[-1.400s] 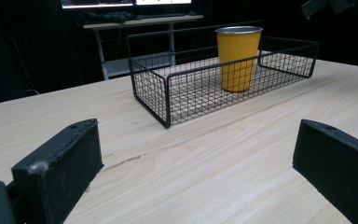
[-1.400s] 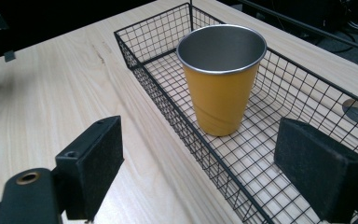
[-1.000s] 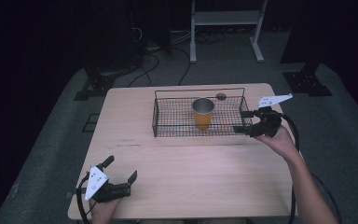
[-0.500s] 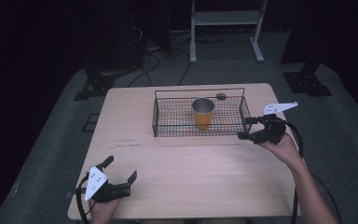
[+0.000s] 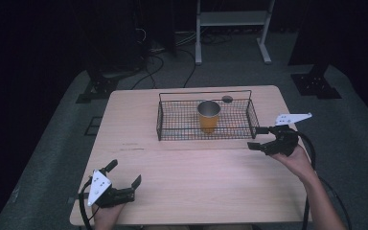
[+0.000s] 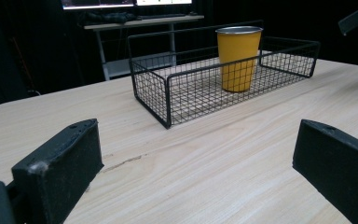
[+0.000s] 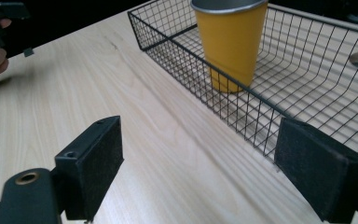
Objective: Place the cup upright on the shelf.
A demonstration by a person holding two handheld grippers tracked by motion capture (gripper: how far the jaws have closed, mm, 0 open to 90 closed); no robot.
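A black wire basket (image 5: pixel 160 125) stands on the far middle of the wooden table (image 5: pixel 191 177). A yellow cup (image 5: pixel 209 116) with a metal rim stands upright inside it. My right gripper (image 5: pixel 257 138) is open, just off the basket's near right corner, holding nothing. In the right gripper view the cup (image 7: pixel 230 39) stands behind the basket's wire wall (image 7: pixel 242 91), beyond the open gripper (image 7: pixel 200 172). My left gripper (image 5: pixel 123 173) rests open near the table's front left corner. From the left gripper view, cup (image 6: pixel 238 58) and basket (image 6: pixel 168 93) are well ahead of the open gripper (image 6: pixel 196 172).
A small dark round object (image 5: pixel 227 99) lies on the table just behind the basket. Beyond the table are a white metal stand (image 5: pixel 230 28), cables and dark equipment bases on a grey floor. Bare tabletop lies between the two grippers.
My right gripper has drawn back from the basket's right end toward the person, ending off the near right corner. The left gripper has stayed put.
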